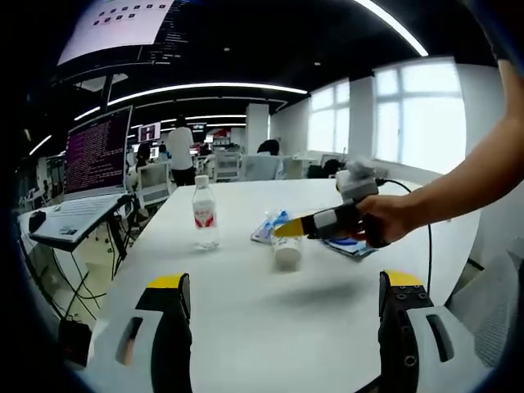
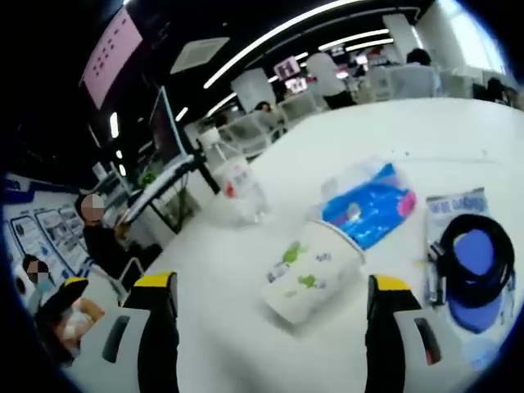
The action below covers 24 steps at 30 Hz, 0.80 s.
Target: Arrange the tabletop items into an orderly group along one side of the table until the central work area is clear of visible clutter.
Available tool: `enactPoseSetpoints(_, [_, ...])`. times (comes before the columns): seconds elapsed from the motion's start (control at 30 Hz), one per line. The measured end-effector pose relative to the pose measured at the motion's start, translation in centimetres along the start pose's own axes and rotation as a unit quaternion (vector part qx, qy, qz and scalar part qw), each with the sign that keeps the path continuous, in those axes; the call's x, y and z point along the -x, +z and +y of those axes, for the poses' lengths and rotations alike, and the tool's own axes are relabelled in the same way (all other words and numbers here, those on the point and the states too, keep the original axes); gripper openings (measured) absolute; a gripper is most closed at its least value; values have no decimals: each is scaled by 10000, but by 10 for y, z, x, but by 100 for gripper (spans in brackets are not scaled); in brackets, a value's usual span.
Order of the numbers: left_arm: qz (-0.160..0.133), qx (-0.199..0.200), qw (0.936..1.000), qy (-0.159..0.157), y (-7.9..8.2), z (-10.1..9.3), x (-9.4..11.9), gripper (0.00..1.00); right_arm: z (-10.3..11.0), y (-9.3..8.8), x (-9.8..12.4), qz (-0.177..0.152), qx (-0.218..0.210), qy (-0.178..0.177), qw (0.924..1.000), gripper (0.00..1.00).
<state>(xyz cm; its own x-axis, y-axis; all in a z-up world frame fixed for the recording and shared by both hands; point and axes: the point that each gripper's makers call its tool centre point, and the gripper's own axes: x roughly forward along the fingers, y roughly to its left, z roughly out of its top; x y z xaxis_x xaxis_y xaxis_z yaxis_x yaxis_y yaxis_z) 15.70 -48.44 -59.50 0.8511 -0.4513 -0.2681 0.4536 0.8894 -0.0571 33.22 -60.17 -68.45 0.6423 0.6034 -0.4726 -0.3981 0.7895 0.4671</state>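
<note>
On the white table [image 1: 246, 319] stand a clear water bottle [image 1: 203, 213] [image 2: 237, 184] with a red label and a white paper cup [image 1: 287, 250] [image 2: 313, 270] with green print. Behind the cup lies a blue tissue pack [image 1: 268, 225] [image 2: 370, 205]. A blue pouch with a coiled black cable [image 1: 350, 246] [image 2: 473, 258] rests to the right. My right gripper [image 1: 291, 229] [image 2: 273, 283], held by a hand, is open, its jaws wide on either side of the cup and not touching it. My left gripper [image 1: 284, 281] hangs open over the near table with nothing between its jaws.
A laptop on a stand [image 1: 92, 164] sits off the table's left edge, with cables below it. Desks, chairs and people [image 1: 180, 151] fill the office behind. A person's arm [image 1: 458, 192] reaches in from the right. The near table surface is bare.
</note>
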Motion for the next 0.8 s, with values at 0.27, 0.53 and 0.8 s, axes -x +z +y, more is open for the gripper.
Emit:
enactPoseSetpoints(0.27, [-1,18,10000,11,0,1,0,96,-13,8,-16,-82,-321,-380,9987,90])
enactPoseSetpoints(0.53, [3,15,10000,45,0,2,0,96,-27,4,-27,-6,-784,-726,9943,85])
enactPoseSetpoints(0.8, [12,27,10000,52,0,2,0,96,-32,7,-42,112,-884,-972,9913,79])
